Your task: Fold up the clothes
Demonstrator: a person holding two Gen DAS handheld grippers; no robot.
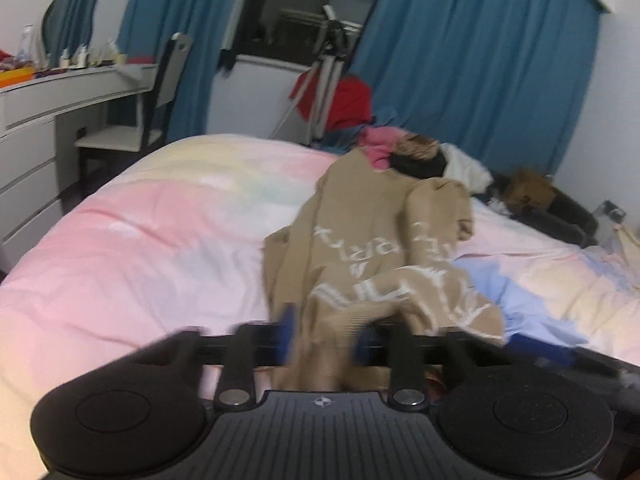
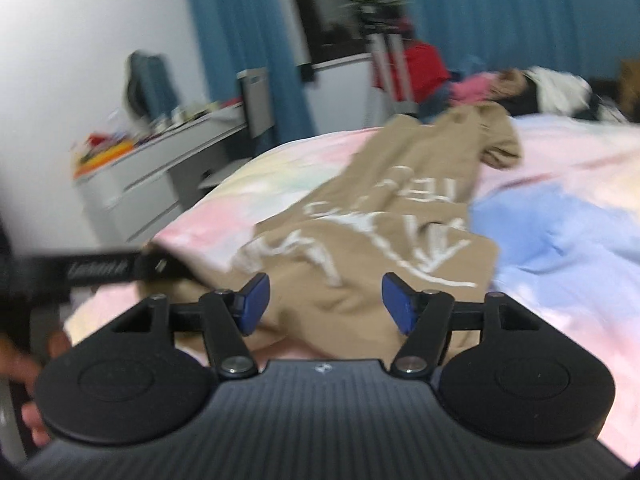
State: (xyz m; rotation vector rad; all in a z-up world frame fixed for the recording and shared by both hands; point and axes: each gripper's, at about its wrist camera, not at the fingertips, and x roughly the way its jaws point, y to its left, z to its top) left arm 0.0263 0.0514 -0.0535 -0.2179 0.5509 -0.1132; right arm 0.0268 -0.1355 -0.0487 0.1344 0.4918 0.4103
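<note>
The left gripper (image 1: 324,340) is clenched on the near ribbed hem of the tan sweatshirt with white printed letters (image 1: 360,240); its 2 blue pads (image 1: 287,334) press the bunched cloth from both sides. In the right wrist view the right gripper (image 2: 324,304) is released, with a wide gap between its 2 blue pads (image 2: 254,300), and it hovers over the near edge of the sweatshirt (image 2: 400,208); I cannot tell if it touches the cloth. At the left edge of this view a hand (image 2: 28,364) is partly visible beside a black bar with blurred writing (image 2: 96,270).

The sweatshirt lies on the bed with the pastel pink, yellow and blue cover (image 1: 140,240). Its long axis runs from the grippers away toward the far side of the bed, with the hem near; the printed letters appear upside down.

Behind the sweatshirt is a pile of other clothes (image 1: 416,152). Farther away stand a white tripod (image 1: 320,80), a white desk with drawers (image 1: 60,108), a chair (image 1: 132,128) and blue curtains (image 1: 480,60).
</note>
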